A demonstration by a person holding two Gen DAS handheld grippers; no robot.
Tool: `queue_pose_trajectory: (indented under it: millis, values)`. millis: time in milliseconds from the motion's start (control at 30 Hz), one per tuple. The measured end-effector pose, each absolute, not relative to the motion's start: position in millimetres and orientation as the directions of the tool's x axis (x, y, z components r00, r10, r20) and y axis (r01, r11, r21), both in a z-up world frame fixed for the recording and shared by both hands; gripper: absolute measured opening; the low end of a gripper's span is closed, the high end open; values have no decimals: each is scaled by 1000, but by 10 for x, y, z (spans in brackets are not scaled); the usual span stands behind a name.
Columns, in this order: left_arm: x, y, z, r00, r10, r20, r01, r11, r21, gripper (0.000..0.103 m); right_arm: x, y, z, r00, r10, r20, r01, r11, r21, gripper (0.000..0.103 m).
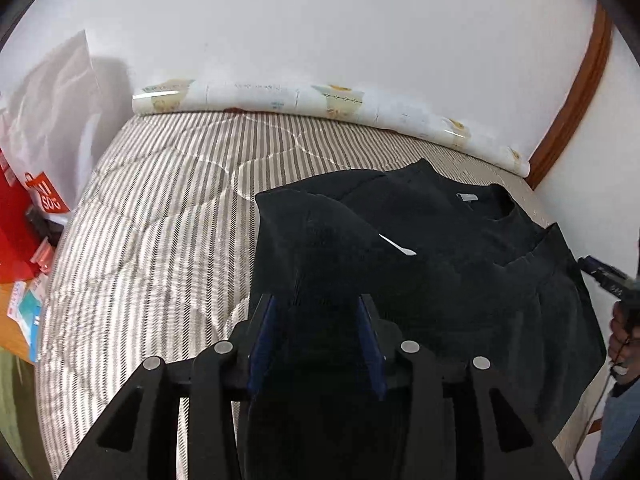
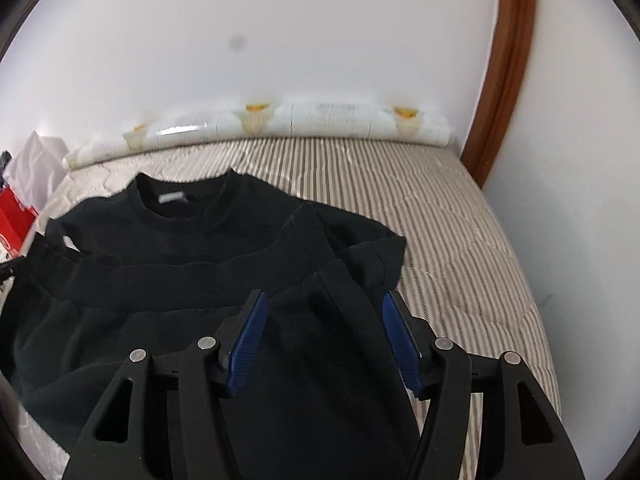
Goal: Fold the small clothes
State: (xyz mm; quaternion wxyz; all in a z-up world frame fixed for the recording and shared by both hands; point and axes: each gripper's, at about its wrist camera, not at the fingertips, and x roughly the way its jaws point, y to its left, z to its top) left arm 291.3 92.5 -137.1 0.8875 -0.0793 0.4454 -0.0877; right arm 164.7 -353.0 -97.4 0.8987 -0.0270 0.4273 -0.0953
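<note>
Black garment (image 2: 192, 236): matt knit cloth, soft nap, ribbed band along hem, small woven label at neck. Bed cover (image 1: 160, 208): quilted striped cloth, slight satin sheen along the stitch lines. Roll (image 1: 320, 104) against wall: glossy printed plastic film, catches glare. Left tongs (image 1: 316, 332) and right tongs (image 2: 324, 332): matt black plastic arms, smooth, with bare bright metal pivot pins; blue pads (image 2: 246, 344) look rubbery, finely ridged. Wall (image 2: 280, 20): flat matt white paint. Trim (image 2: 508, 60): brown wood, semi-gloss varnish. Bag (image 1: 48, 92) at left: thin translucent plastic, crinkled. Red packaging (image 1: 16, 232): glossy card or film, cannot tell which.
</note>
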Motion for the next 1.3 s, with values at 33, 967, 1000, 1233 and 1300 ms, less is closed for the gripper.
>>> queue_pose_trajectory:
  millis: [33,967,1000,1233,1300]
  values:
    - [2930,931,-1382,585,-231,-777,81,970,-227,38,1726,-3533,-1025,611,-205,-765,148,978,-144,59]
    - [3393,658,-1457,681,-90,-727,-26,989,-146,10,2272,-3931,-1285,671,-190,-717,238,971,-35,14]
    - [3389,656,-1476,675,-88,-733,-27,989,-144,10,2263,-3951,-1341,661,-192,-725,240,970,-38,14]
    - [3361,622,-1489,627,-90,-774,-3,993,-118,22,2141,-4034,-1257,642,-163,-750,238,971,-7,27]
    - [3300,622,-1490,613,-98,-784,8,993,-118,30,2013,-4033,-1203,644,-156,-749,227,974,-7,30]
